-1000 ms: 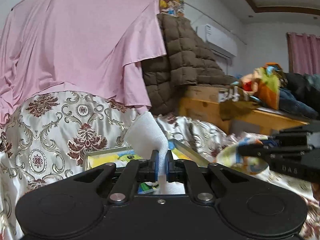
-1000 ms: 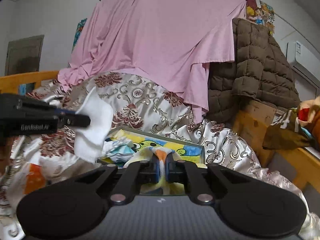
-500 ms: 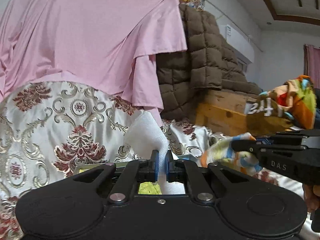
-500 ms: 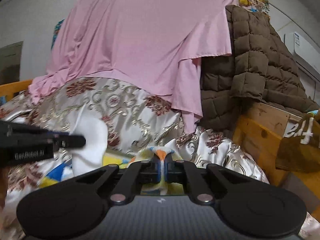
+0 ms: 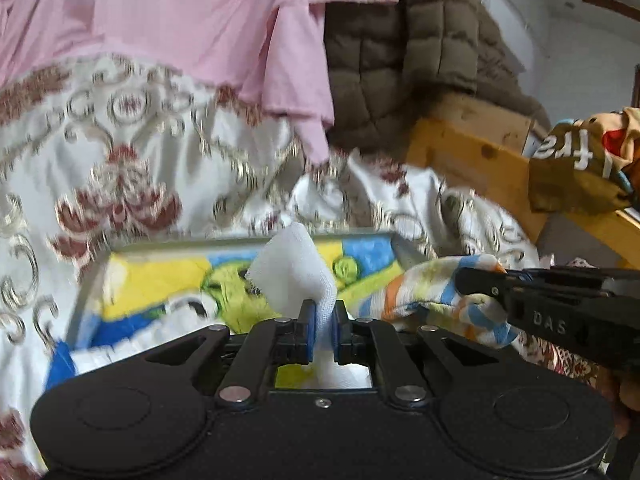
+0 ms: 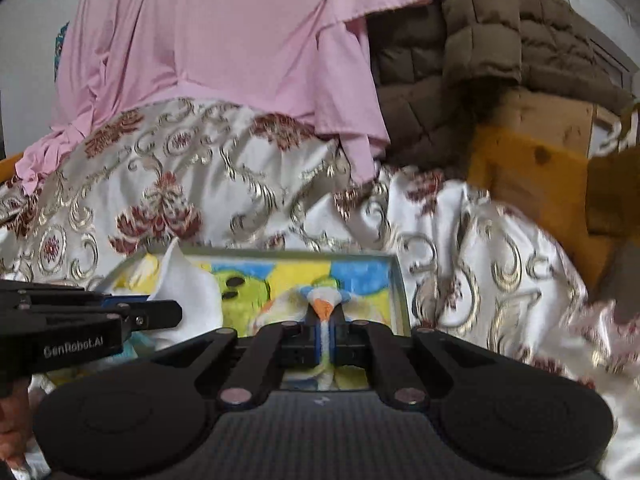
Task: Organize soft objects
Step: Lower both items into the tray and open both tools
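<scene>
— What takes up most of the room from where you stand?

— A pink sheet (image 6: 224,48) hung high, with a brown quilted blanket (image 6: 472,52) beside it. Below them a cream satin bedspread (image 6: 192,184) with dark red and gold flourishes runs down to a wooden bed frame (image 5: 472,160) on the right.

— And on the bedspread?

— A shallow tray (image 6: 394,280) with a bright yellow, green and blue picture inside. Both cloths hang over it.

— Who holds what?

— The left tongs (image 5: 323,330) are clenched on a white gauze cloth (image 5: 292,276); its corner stands up above the blue pads and the rest droops below. The right tongs (image 6: 328,338) are clamped on a multicoloured patterned cloth (image 5: 432,292), with an orange and blue tip poking up between the pads.

— How do they sit to each other?

— Side by side, near one another above the tray's front edge. I cannot tell whether either cloth touches the tray.
</scene>
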Available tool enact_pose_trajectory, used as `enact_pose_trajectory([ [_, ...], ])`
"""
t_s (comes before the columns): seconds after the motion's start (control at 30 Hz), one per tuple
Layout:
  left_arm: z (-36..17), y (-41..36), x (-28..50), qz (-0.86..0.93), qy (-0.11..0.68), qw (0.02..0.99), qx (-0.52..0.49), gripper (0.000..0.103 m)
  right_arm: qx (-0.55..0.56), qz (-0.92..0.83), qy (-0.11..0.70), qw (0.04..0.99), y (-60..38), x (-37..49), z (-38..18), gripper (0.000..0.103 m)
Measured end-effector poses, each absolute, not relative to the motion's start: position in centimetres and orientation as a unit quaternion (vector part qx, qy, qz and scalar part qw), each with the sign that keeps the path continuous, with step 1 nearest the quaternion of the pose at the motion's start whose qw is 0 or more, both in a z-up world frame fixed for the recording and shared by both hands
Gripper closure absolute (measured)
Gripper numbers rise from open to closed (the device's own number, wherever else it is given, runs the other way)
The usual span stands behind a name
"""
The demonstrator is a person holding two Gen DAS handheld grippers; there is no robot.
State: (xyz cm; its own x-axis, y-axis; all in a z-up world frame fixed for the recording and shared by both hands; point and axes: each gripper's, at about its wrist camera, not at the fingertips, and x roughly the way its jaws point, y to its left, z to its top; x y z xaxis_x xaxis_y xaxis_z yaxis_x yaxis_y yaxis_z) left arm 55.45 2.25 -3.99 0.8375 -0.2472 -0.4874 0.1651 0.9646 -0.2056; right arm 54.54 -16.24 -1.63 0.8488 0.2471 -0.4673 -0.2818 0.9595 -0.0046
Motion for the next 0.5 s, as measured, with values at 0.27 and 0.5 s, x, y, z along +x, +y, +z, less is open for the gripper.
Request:
enact_pose_trajectory([
  [0.27,-4.4,2.0,55.2,-0.102,0.293,0.948,-0.069,0.084,-0.028,0.14,0.266,0.953,-16.8,53.7,-3.0,0.085],
  [0.5,-2.8,2.1,53.6,-0.093,0.282,0.953,-0.066,0.054,-0.027,0.144,0.257,0.955,-17.2,52.0,-1.4,0.048],
])
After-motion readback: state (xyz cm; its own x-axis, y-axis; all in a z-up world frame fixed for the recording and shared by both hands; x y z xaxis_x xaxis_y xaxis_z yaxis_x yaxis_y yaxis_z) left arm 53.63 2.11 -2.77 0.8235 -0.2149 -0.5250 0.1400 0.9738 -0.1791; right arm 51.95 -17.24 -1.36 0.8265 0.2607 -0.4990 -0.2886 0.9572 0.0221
